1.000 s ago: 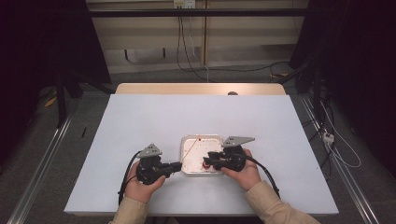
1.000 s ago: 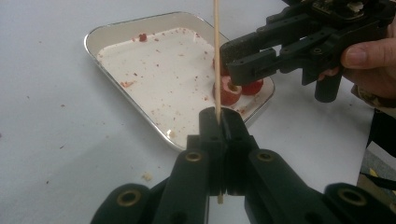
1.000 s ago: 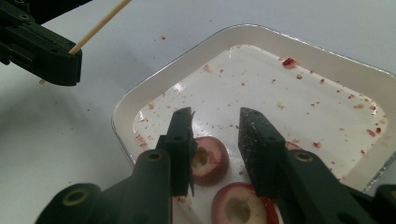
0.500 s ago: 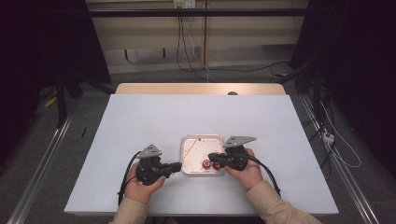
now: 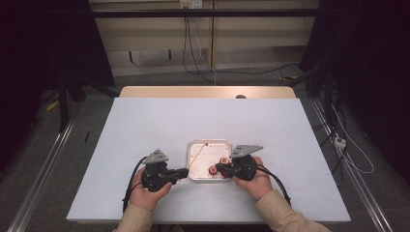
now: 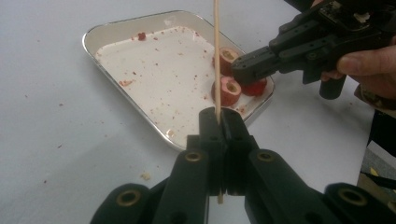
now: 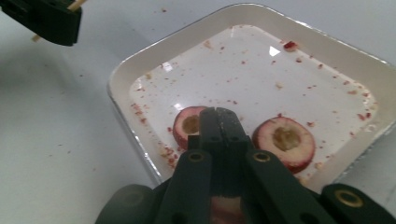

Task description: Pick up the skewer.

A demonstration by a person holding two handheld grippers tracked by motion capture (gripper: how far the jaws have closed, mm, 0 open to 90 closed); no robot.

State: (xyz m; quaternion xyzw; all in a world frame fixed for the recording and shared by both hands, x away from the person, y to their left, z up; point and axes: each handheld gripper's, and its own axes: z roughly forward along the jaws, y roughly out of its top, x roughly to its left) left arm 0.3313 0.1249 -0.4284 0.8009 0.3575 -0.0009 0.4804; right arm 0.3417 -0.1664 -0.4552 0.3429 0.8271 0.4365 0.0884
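I had the wooden skewer [image 6: 216, 56] pinched upright in my left gripper [image 6: 218, 122], its fingers clamped on its lower end beside the tray [image 6: 100, 31]. My right gripper [image 7: 219, 122] had closed on a red fruit slice [image 7: 227, 210] over the tray's near edge, two more slices [image 7: 285, 140] lying inside. I judged the threading step next: lining the slice's hole onto the skewer tip.

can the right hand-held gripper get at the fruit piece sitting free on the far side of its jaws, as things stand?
Probably not right away. The right hand-held gripper is over the tray right beside that fruit piece, with nothing between them, but its jaws are shut, seemingly pinching another red piece. It would need to let go first.
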